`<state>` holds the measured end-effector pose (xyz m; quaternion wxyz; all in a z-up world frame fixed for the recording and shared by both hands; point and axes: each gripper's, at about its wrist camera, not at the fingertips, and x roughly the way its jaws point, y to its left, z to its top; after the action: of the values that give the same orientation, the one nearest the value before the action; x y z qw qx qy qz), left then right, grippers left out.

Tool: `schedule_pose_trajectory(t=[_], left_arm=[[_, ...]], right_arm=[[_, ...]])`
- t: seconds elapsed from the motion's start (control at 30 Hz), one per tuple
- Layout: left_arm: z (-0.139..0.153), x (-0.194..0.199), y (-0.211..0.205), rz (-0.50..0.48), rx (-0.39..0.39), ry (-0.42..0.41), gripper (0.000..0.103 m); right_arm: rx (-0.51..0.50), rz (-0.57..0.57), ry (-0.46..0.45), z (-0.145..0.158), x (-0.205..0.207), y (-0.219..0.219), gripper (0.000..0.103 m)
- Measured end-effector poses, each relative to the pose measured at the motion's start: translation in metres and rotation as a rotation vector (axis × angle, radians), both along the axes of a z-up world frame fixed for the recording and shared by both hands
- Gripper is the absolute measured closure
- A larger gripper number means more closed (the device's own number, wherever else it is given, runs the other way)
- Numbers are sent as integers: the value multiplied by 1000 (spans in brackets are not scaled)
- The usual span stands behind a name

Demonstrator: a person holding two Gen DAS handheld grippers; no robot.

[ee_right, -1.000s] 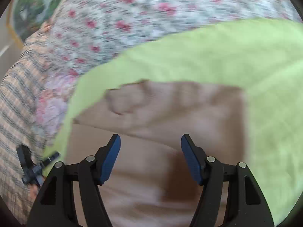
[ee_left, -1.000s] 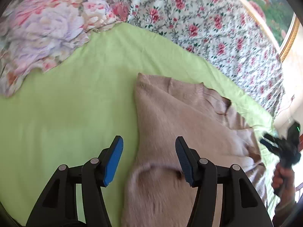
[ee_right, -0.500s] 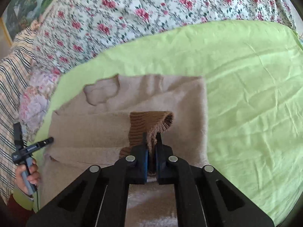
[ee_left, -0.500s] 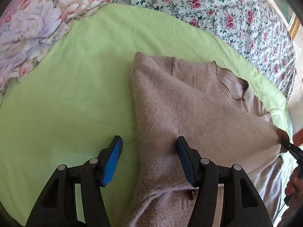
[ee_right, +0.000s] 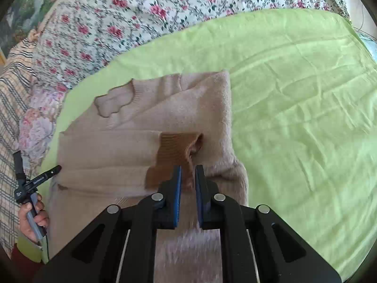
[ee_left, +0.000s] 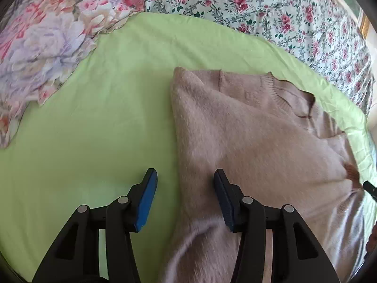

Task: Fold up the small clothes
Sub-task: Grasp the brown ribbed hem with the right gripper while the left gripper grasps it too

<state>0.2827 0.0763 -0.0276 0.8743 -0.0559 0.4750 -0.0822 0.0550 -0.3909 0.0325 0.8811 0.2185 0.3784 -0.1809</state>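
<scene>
Green bedsheet (ee_left: 106,118) carries the beige sweater (ee_left: 247,141) ahead; right hand-held gripper (ee_right: 187,176) pinches its brown cuff (ee_right: 174,151), best laid flat across, while left hand-held gripper (ee_left: 185,198) gapes wide astride the edge

One beige sweater (ee_right: 146,148), one green sheet (ee_right: 294,108), two grippers, perhaps three patterned bedding pieces.

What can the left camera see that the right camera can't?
Only the left wrist view shows the left gripper up close, jaws wide apart over the sweater's edge. Only the right wrist view shows the right gripper nearly shut on the brown ribbed cuff, plus the hand holding the other tool. Both show the beige sweater, the green sheet and the flowered bedspread.
</scene>
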Motion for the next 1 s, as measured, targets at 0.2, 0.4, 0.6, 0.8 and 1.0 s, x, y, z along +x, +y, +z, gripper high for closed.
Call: schedule_pose_trajectory(t=[0.2,0.4,0.6,0.8,1.0], left_arm=[[15,-73,4,-25,-66,1,54],[11,-156,0,-103,-49,24,52],[3,-219,8,-121,-63,42,50],[0,-274,14,-184,-132,53,47],[-7,-316,29,-236,-185,55,46]], right_arm=[[58,41,-42,4,-48,26,64],[74,69,-39,-3,-87,47,64],[99,77,-61,-14,-135,62,64],[152,98,-79,-26,-189,66,64],[196,114,-86,-35,-236,64,60]])
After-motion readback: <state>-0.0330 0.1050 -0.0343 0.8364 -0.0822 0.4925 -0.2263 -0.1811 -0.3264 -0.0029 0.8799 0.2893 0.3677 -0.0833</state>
